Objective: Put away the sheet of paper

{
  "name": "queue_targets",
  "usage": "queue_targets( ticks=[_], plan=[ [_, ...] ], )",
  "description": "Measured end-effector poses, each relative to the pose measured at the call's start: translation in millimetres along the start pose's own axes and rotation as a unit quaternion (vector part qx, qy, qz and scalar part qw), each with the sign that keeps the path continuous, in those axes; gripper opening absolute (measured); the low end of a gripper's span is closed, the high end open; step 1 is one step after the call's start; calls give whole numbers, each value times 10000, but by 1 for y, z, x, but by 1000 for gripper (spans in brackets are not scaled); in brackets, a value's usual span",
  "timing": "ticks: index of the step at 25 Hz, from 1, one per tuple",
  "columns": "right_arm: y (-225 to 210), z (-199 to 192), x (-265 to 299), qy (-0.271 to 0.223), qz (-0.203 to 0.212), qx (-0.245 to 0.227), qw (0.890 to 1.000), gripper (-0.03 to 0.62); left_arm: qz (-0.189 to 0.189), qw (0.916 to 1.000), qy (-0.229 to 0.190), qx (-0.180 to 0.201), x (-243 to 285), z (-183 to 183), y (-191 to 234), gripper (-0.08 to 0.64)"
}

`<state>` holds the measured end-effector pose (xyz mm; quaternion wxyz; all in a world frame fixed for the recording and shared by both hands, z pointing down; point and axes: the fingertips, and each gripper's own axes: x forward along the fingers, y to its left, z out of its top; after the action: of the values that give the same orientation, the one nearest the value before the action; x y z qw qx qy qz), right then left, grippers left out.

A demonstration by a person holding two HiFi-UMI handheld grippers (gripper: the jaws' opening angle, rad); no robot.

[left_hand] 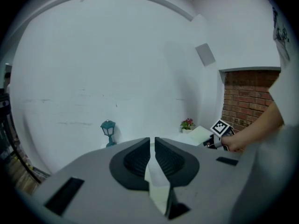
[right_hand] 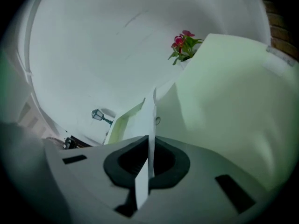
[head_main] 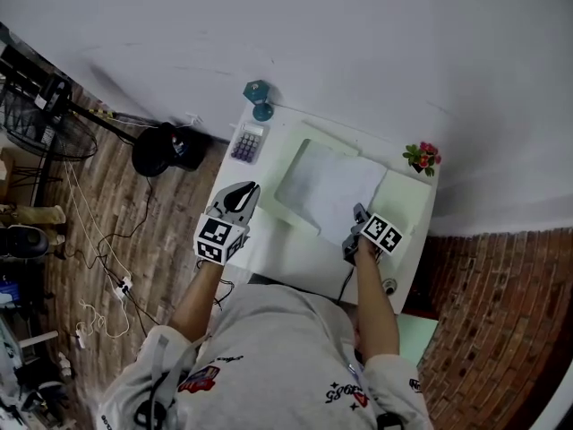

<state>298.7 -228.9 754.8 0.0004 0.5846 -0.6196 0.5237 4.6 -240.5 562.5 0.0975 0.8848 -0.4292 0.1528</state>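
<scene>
Step in hand: laying sheet into folder.
Judgement: keep the open folder (head_main: 405, 202), ahead and right of the jaws, lying flat. Bring the sheet of paper (head_main: 327, 186) down level so it doesn't buckle.
Right gripper (head_main: 357, 218): jaws closed on the sheet's near edge, paper edge-on between them.
Left gripper (head_main: 240, 197): jaws practically together, gripping nothing, off to the sheet's side.

Smooth matt paper (head_main: 333, 186) (rough brick (left_hand: 245, 97))
</scene>
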Motion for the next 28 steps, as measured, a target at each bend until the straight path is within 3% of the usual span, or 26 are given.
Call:
queue_targets(
  ticks=[3, 12, 22, 28],
  plan=[
    [-2, 0, 9, 28, 47, 245, 9997, -2, 86, 9999, 50, -36, -5, -3, 2, 44],
    [17, -7, 34, 152, 157, 166, 9996, -2, 326, 9993, 126, -138, -20, -15, 17, 44],
    [32, -14, 57, 351, -15, -150, 9993, 12, 524, 9981, 153, -287, -31, -26, 31, 44],
    [42, -24, 69, 571, -125, -308, 9978, 56, 580, 9975, 185, -360, -34, -31, 42, 44]
  ],
)
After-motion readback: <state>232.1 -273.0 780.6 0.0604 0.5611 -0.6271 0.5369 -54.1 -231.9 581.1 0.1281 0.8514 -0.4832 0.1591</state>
